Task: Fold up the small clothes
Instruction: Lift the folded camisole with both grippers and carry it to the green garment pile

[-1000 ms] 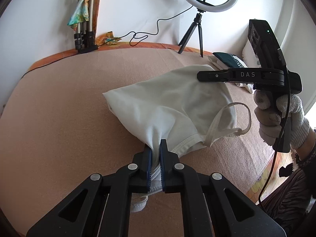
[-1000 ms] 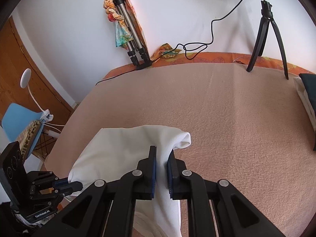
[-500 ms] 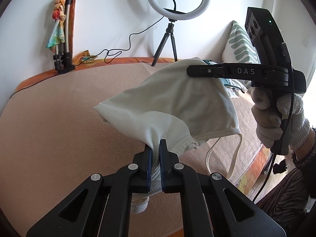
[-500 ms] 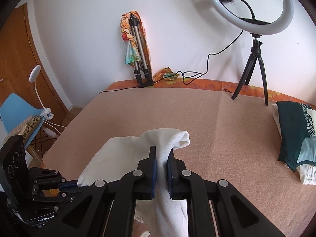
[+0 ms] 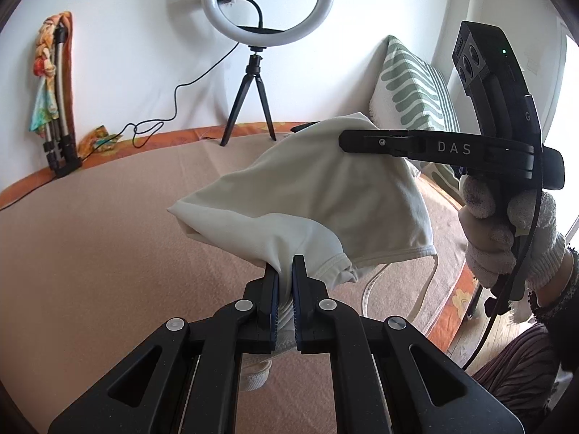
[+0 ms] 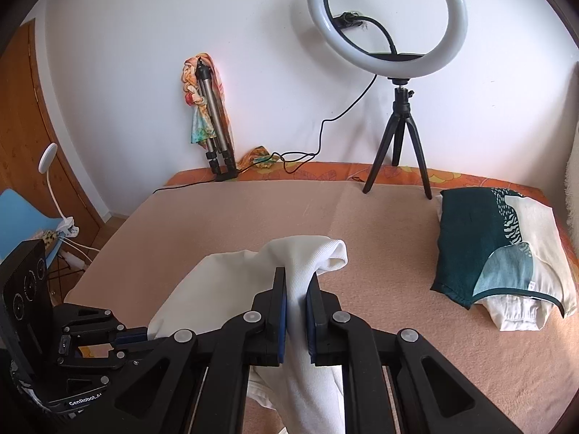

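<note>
A small white garment with thin straps hangs in the air above the peach bed cover, stretched between both grippers. My left gripper is shut on a bunched part of its lower hem. My right gripper is shut on another fold of the same white garment, which drapes over its fingers. In the left wrist view the right gripper comes in from the right, held by a gloved hand. The left gripper shows at the lower left of the right wrist view.
A ring light on a black tripod stands at the back of the bed by the wall. A folded tripod with a colourful scarf leans there too. Folded clothes, dark green on white, lie at the right. A green-patterned pillow stands behind.
Both grippers rose and carried the white garment up off the bed cover. The views tilted up, bringing the ring light and folded clothes into sight. Both grips are unchanged.
</note>
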`<state>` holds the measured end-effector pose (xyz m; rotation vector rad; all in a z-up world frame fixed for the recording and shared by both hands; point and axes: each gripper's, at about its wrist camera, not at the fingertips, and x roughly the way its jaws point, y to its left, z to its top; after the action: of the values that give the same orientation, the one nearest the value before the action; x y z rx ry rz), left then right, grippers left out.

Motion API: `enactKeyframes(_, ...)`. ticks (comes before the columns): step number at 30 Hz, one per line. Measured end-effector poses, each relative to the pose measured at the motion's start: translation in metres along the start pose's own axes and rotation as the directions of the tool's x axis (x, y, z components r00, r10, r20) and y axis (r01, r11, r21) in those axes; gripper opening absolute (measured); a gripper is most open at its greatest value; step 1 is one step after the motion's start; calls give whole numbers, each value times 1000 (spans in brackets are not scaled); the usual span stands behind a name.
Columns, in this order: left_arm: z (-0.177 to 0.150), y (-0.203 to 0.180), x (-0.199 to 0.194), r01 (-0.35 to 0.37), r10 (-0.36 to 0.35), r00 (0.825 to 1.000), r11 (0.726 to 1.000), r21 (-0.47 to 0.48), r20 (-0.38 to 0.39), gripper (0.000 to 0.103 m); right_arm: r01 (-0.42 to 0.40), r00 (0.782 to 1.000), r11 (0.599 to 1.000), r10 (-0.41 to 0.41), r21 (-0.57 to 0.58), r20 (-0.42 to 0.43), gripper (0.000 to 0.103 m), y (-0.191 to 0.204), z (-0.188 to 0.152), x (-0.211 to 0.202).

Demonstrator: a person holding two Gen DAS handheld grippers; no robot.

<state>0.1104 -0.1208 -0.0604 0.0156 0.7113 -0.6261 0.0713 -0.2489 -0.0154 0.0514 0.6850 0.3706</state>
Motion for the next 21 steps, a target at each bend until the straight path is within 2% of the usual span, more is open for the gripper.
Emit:
enactKeyframes(13, 62, -64, 62, 97, -100, 995, 991, 87, 31, 5, 116, 991, 992, -118, 49, 58, 7, -97, 10, -47)
enactKeyframes(21, 110, -96, 109, 127, -135, 989, 982, 144, 54, 5, 208, 972, 975, -215, 83, 91, 6, -166, 33, -62)
